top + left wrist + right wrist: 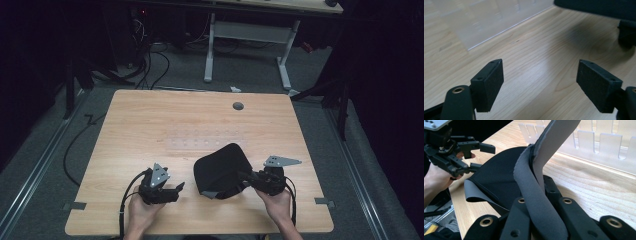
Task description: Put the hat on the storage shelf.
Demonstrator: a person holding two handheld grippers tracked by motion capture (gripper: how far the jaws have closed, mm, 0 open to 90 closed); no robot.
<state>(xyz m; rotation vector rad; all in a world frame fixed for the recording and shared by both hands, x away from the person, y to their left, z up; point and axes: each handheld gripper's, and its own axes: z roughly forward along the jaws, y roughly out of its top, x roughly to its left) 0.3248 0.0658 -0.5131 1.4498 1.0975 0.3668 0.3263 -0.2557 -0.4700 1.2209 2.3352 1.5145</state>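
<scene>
Right gripper point(248, 176) clamped on the edge of the black pad point(220, 170) — fabric pinched up between the jaws, far side curling off the table point(150, 125). Left gripper point(176, 189) gaping wide, nothing between the pads, aimed at the pad from just beside it — both hands low near the table's front edge.

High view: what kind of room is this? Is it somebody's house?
Probably not a house; it looks like a lab or workshop. A plain wooden table stands on grey carpet, cables trail across the floor, and a white-legged desk sits behind in a dark room.
</scene>
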